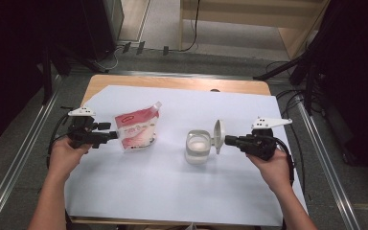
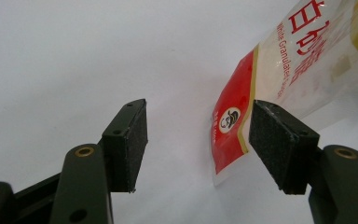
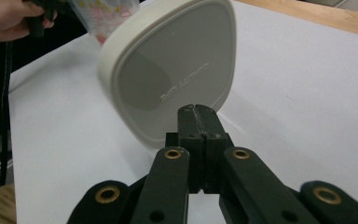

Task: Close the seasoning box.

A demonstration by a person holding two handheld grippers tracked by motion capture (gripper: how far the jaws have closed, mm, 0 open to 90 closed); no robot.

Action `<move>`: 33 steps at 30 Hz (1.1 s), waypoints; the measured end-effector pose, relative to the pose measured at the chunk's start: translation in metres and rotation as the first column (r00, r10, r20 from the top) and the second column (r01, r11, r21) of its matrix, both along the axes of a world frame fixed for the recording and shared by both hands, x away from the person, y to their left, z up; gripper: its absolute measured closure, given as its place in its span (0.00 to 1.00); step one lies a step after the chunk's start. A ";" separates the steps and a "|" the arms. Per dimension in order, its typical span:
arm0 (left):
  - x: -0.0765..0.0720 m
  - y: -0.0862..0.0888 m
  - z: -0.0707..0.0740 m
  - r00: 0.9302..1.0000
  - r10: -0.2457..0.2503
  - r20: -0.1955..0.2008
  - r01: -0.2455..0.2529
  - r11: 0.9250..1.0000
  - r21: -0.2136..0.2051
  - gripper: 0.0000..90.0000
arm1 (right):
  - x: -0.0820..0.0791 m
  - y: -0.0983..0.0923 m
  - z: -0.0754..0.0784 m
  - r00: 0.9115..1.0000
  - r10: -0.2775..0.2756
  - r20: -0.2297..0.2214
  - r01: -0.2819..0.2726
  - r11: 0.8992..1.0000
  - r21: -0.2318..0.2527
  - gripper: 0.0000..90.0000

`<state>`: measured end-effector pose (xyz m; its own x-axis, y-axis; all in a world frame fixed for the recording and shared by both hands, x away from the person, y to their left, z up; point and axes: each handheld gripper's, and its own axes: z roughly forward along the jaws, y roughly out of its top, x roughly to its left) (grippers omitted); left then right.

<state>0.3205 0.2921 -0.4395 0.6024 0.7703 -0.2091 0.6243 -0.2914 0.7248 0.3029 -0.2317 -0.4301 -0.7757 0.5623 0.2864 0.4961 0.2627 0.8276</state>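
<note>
The left gripper (image 1: 106, 132), jaws apart, is flanking the sugar bag (image 1: 135, 129); at three o'clock, the right gripper (image 1: 228, 140), jaws together, is touching the lid (image 1: 217, 136).

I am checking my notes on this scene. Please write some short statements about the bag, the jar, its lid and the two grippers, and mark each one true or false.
1. The jar is open, its lid flipped up. True.
2. The left gripper is shut on the bag. False: its jaws stand apart, with the bag's corner between them.
3. The right gripper is at the lid, jaws closed. True.
4. The bag lies to the right of the jar in the high view. False: it is to the left.
5. The bag is blue. False: it is red and white.
</note>
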 end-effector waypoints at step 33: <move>-0.001 0.003 0.001 1.000 0.011 0.002 -0.011 1.000 -0.002 0.41 | 0.006 0.034 0.005 1.000 0.014 0.020 -0.014 1.000 -0.020 0.85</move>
<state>0.3199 0.2947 -0.4385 0.5945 0.7764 -0.2093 0.6261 -0.2836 0.7264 0.3093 -0.1974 -0.4254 -0.7892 0.5567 0.2593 0.4751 0.2858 0.8322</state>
